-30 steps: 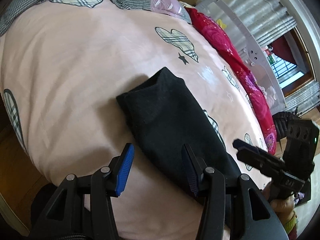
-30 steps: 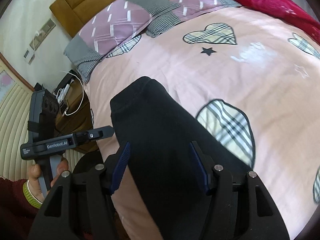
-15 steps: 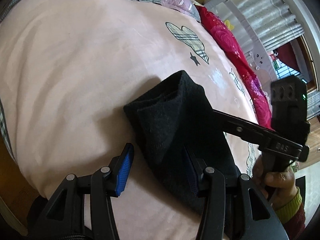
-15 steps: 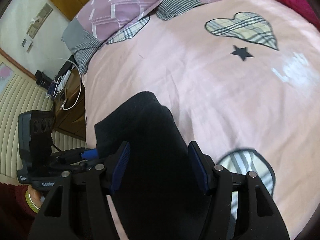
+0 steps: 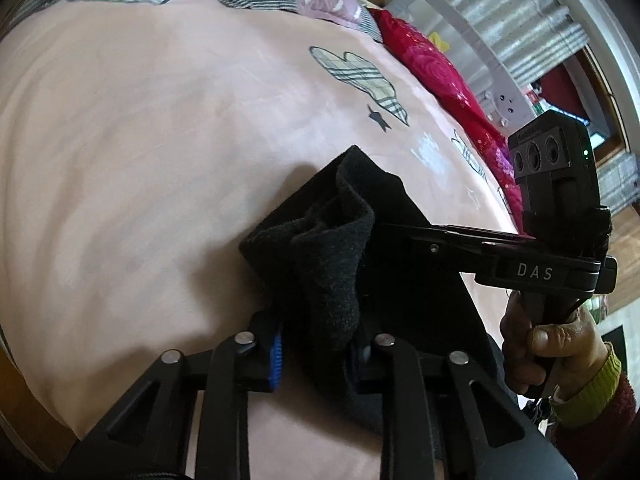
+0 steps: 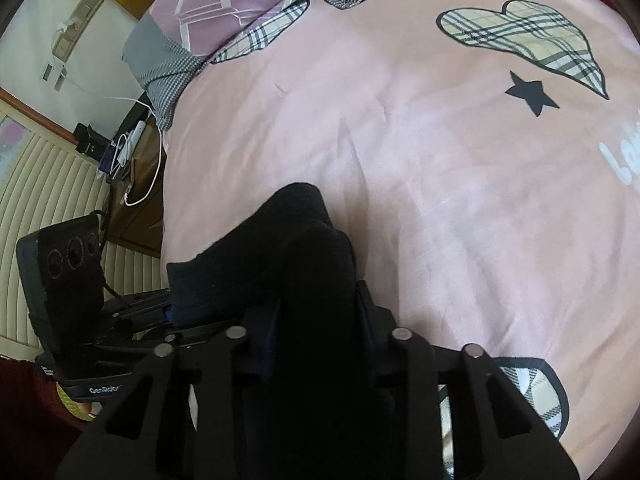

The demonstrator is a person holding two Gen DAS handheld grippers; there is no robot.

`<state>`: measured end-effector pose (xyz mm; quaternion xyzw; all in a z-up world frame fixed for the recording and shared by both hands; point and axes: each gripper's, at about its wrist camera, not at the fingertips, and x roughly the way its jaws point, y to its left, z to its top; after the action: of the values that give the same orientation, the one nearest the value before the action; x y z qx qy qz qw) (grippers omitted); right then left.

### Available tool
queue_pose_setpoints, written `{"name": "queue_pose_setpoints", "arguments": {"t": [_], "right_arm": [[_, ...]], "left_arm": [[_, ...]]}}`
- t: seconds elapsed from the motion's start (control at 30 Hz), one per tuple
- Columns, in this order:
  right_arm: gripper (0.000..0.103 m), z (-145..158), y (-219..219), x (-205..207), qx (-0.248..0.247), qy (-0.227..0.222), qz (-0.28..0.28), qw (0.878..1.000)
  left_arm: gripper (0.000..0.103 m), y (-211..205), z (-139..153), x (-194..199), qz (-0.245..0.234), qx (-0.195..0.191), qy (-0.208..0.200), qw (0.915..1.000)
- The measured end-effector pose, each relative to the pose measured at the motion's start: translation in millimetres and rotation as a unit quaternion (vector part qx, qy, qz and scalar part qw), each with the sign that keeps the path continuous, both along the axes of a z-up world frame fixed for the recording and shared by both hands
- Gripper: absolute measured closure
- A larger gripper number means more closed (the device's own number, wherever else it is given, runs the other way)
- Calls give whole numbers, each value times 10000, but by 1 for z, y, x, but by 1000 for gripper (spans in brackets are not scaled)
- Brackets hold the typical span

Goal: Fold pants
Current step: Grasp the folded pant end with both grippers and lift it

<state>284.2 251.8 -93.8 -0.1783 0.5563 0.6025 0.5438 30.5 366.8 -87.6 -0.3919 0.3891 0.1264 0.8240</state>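
Note:
The black pants lie on the pink bedcover, their far end bunched up into a ridge. In the left wrist view my left gripper is closing with its pads pressing a fold of the black cloth between them. My right gripper reaches in from the right, its tips buried in the same cloth. In the right wrist view the right gripper is closing too, with a thick roll of the pants pinched between its fingers. The left gripper bites the pants' left edge.
Purple and checked pillows lie at the bed's head. A red flowered blanket runs along the far side. A nightstand with cables stands left of the bed. A hand in a red sleeve holds the right gripper.
Both grippers came down onto the pants and narrowed from wide open to pinching the cloth. The flat pants end has bunched up between them.

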Motion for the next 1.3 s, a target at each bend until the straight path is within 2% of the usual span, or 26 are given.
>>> {"name": "queue_pose_setpoints", "arguments": {"t": [0.17, 0.37, 0.63, 0.83, 1.03, 1.3], "right_arm": [[80, 15, -12, -1, 197, -40, -54, 9998], [81, 49, -39, 1, 658, -74, -218, 9976], [82, 86, -82, 3, 1186, -34, -475, 9918], [82, 113, -133, 0, 1634, -72, -796, 9833], [82, 134, -200, 4, 2106, -103, -1146, 9708], [82, 136, -282, 9, 2504, -19, -1683, 9534]], "left_arm": [[87, -8, 17, 6, -84, -23, -160, 9998], [87, -27, 56, 10, -286, 200, -504, 9981], [87, -58, 99, 10, -689, 297, -923, 9929], [87, -98, 130, 16, -1208, 365, -1272, 9838], [87, -155, 157, 22, -1793, 514, -1543, 9703], [87, -232, 170, 40, -2519, 670, -1582, 9524]]}}
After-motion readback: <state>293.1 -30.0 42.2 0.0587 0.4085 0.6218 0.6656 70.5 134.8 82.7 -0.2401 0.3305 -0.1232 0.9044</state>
